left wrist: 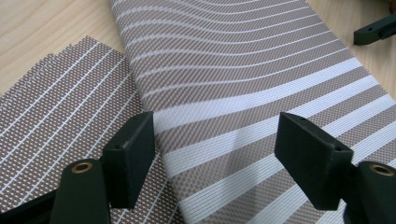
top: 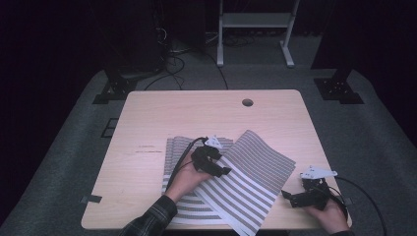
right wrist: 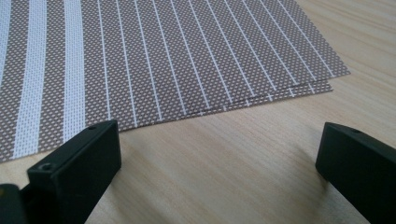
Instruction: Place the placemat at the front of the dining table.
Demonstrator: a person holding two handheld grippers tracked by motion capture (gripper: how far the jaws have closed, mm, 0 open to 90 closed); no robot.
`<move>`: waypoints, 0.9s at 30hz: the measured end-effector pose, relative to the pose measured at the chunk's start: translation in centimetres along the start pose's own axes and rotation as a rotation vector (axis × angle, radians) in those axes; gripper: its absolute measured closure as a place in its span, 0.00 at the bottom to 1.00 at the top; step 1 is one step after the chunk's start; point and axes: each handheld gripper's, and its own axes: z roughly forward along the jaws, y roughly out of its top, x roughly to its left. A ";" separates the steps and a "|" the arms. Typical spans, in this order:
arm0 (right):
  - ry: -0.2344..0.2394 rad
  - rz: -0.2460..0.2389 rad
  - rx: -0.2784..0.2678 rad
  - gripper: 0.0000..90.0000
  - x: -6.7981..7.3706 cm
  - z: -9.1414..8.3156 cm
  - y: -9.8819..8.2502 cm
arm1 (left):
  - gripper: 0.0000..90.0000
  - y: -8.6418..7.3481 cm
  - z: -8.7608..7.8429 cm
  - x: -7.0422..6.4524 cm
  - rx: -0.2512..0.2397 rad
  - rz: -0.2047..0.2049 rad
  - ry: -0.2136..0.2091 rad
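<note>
Woven brown-and-white striped placemats lay on the near half of the pale wooden bench (top: 147,118). The upper placemat (top: 246,179), turned at an angle, partly covered a lower placemat (top: 177,147), whose left portion stayed exposed; its near corner reached the bench's front edge. In the left gripper view, the upper placemat (left wrist: 243,70) bowed gently, its stripes curving, and its edge overlapped the flat lower placemat (left wrist: 60,98).

The left claw (top: 223,170), held in the person's left hand (top: 189,178), hung over the upper placemat near that overlapping edge. Its jaws stood moderately wide, with nothing pressed between them; the left gripper view showed striped cloth in the gap between the two black pads, beyond them. Whether the pads touched the cloth could not be told.

The right claw (top: 290,196), held in the right hand (top: 329,211), lay close to the bench near its front right corner, just beside the right edge of the upper placemat and pointing toward it. Its jaws stood wide apart, with bare wood between them, and the placemat (right wrist: 163,56) lay just ahead, its edge showing two thin layers. A round hole (top: 247,103) pierced the far side of the bench.
</note>
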 end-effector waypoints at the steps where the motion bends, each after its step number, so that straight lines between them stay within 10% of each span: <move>1: 0.000 0.000 0.000 0.00 0.0 0.0 0.0 | 0.29 0.0 0.0 0.0 0.002 0.001 0.001; 15: -0.002 0.004 0.001 0.00 0.0 0.0 0.0 | 0.02 -0.8 -1.2 0.1 -0.009 0.023 0.051; 27: -0.003 0.004 0.001 0.00 0.0 0.0 0.0 | 0.00 -2.7 -4.3 0.3 -0.033 0.007 0.093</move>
